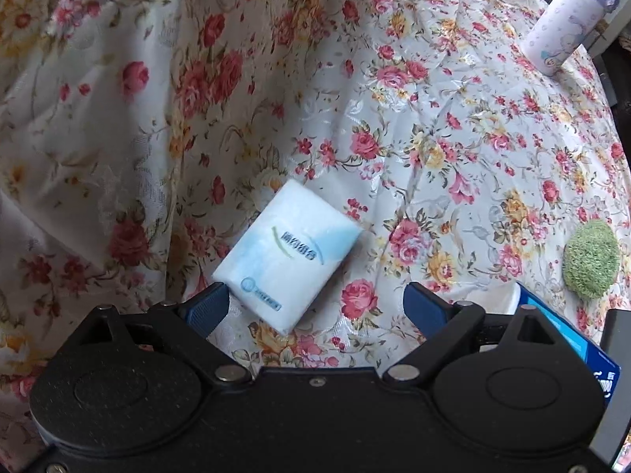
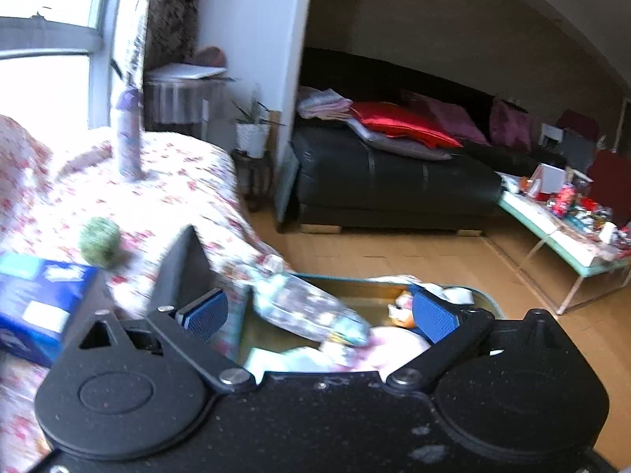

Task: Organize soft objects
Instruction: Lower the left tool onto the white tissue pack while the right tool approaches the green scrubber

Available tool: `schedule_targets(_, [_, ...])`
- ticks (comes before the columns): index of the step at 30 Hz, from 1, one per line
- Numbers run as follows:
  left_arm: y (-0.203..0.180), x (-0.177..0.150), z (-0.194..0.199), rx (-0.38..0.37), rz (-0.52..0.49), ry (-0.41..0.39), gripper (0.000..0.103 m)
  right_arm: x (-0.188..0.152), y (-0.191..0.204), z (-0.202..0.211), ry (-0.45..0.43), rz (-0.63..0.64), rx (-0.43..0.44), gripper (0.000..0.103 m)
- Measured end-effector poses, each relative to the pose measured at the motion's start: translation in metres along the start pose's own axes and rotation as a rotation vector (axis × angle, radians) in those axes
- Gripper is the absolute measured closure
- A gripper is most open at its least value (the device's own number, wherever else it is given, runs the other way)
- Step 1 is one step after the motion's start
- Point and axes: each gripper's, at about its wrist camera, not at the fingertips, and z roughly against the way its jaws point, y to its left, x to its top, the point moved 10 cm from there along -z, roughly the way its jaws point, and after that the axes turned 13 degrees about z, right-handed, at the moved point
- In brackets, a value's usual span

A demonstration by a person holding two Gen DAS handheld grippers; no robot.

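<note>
Starting at the left, our left gripper (image 1: pixel 315 299) points steeply down at the floral tablecloth (image 1: pixel 157 118), its jaws spread wide with nothing held; the one white tissue pack (image 1: pixel 286 256) lies flat and askew just ahead, its near corner almost against the left blue pad. We judge the wide spread is there to take the pack across its width. Further right sit one green fuzzy ball (image 1: pixel 590 260), apart from the pack, and one blue box (image 1: pixel 568 335) at the gripper's right shoulder; one pale bottle (image 1: pixel 568 19) stands upright near the cloth's far edge, probably left alone as it is not soft. In the right wrist view the same box, ball and bottle show at left, blurred. Our right gripper (image 2: pixel 319 315) also stands open and empty, hanging past the table edge over one bin (image 2: pixel 489 303) on the floor, which already holds a clear plastic bottle (image 2: pixel 311 307) and some pale wrappings we cannot count.
</note>
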Motion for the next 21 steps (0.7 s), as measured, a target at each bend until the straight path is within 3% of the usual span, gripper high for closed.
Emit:
schedule_targets(8, [-0.002, 0.002, -0.013, -0.028, 0.036, 0.038, 0.011, 0.059, 0.066, 0.014, -0.100, 0.109, 0.157, 0.002])
schedule_targets(14, [-0.013, 0.016, -0.006, -0.068, 0.007, -0.061, 0.011, 0.090, 0.110, 0.016, -0.138, 0.141, 0.263, 0.002])
schedule_targets(17, [-0.028, 0.017, 0.000, -0.163, -0.024, -0.065, 0.011, 0.095, 0.123, 0.013, -0.130, 0.134, 0.295, 0.002])
schedule_targets(21, [-0.037, 0.020, 0.016, -0.220, -0.052, -0.134, 0.011, 0.098, 0.132, 0.014, -0.132, 0.129, 0.311, 0.002])
